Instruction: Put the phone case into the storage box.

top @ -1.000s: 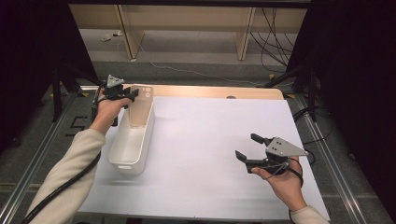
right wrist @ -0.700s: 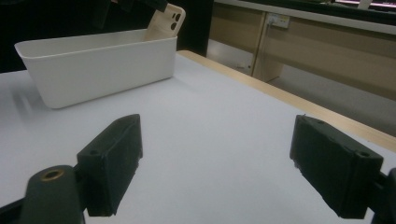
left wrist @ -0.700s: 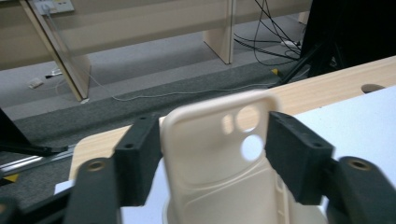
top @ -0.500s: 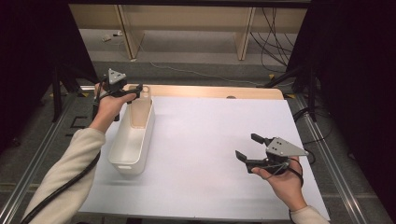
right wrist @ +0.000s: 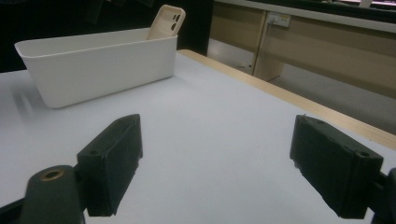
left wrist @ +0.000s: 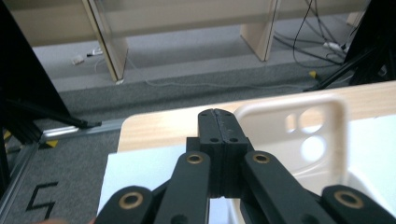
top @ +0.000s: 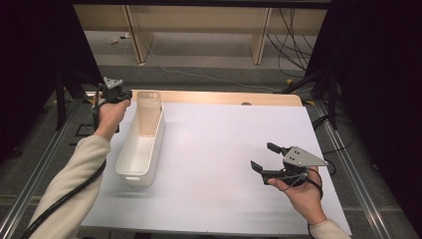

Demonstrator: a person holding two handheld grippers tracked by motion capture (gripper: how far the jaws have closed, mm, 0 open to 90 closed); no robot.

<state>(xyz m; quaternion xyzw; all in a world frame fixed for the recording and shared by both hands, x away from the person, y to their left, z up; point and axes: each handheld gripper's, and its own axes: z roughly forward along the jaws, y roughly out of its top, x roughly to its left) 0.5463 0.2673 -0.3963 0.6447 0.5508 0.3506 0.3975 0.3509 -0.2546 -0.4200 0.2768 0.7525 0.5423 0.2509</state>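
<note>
A beige phone case [top: 149, 112] stands on end against the far end of a long white bin [top: 139, 159] at the table's left. My left gripper [top: 127, 94] hovers just left of the case's top edge. Its jaws have just been closing and now meet with nothing between them [left wrist: 218, 114]; the case [left wrist: 336, 126] rises to their right. My right gripper [top: 263, 156] is held low over the white sheet at the right, jaws wide apart and empty [right wrist: 219, 163]. It faces the bin [right wrist: 102, 60] and the case [right wrist: 166, 21] across the table.
A white sheet [top: 224, 149] covers the table, with a strip of bare wood [top: 224, 97] along the far edge. Metal rails [top: 54, 144] run down both sides. Beyond the table lie grey floor, wooden shelf legs [top: 137, 35] and loose cables [top: 293, 30].
The left gripper has drawn off to the left, away from the case's top, and its jaws have come together. The case stays leaning in the bin. The right hand has kept still.
</note>
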